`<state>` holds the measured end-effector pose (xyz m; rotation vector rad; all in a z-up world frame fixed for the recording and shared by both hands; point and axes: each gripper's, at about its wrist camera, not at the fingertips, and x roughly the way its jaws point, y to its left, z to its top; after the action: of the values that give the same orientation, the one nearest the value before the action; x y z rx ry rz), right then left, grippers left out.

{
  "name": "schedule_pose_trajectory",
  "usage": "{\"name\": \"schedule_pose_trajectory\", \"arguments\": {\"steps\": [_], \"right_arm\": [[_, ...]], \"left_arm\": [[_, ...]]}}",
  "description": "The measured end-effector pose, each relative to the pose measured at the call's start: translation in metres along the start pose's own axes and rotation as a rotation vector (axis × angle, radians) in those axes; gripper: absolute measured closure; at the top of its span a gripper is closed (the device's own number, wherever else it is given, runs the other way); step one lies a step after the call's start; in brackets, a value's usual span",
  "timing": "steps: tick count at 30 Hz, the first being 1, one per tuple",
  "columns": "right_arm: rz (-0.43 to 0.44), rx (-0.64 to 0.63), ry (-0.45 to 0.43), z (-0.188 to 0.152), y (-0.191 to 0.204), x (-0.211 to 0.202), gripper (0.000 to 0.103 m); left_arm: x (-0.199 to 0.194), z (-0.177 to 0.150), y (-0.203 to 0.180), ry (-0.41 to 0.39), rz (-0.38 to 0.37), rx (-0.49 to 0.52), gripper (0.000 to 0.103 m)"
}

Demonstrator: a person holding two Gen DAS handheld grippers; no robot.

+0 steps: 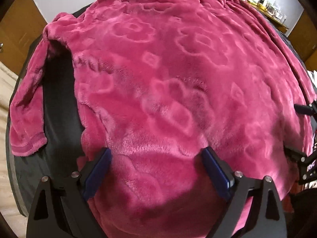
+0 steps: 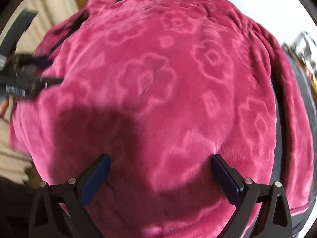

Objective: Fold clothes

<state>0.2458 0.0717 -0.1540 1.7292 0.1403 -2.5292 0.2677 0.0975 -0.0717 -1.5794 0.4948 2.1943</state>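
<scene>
A magenta fleece garment [image 1: 168, 69] with an embossed flower pattern lies spread flat over a dark surface [image 1: 59, 103]. One sleeve [image 1: 27, 107] hangs down at the left in the left wrist view. My left gripper [image 1: 156, 152] hovers open just above the near part of the fabric, blue-padded fingers [image 1: 99, 168] wide apart. My right gripper [image 2: 160, 158] is likewise open over the same garment [image 2: 168, 75], nothing pinched between its fingers [image 2: 227, 178]. The right gripper shows at the right edge of the left wrist view, and the left one appears blurred at the left edge of the right wrist view.
The dark grey surface [image 2: 293, 99] shows past the garment's right side. Beige flooring [image 1: 6, 91] and wooden cabinet doors [image 1: 17, 29] lie to the left. A cluttered shelf [image 1: 265, 6] stands far back right against a white wall.
</scene>
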Motion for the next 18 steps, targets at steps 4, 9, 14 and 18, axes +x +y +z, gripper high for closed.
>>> {"name": "schedule_pose_trajectory", "arguments": {"steps": [4,9,14,18], "right_arm": [[0.008,-0.003,-0.018,0.0,0.0,-0.001,0.0],[0.006,0.001,-0.053,-0.019,-0.003,-0.01,0.0],[-0.009,0.015,-0.126,-0.039,-0.007,-0.02,0.0],[-0.012,0.019,-0.21,-0.051,-0.005,-0.024,0.0]], "left_arm": [[0.0,-0.011,0.0,-0.011,0.014,0.016,0.009],[-0.002,-0.034,0.001,-0.039,0.015,0.013,0.009],[0.001,-0.037,0.003,-0.045,0.013,0.003,0.009],[0.012,-0.014,0.013,0.026,0.008,-0.011,0.009]]}}
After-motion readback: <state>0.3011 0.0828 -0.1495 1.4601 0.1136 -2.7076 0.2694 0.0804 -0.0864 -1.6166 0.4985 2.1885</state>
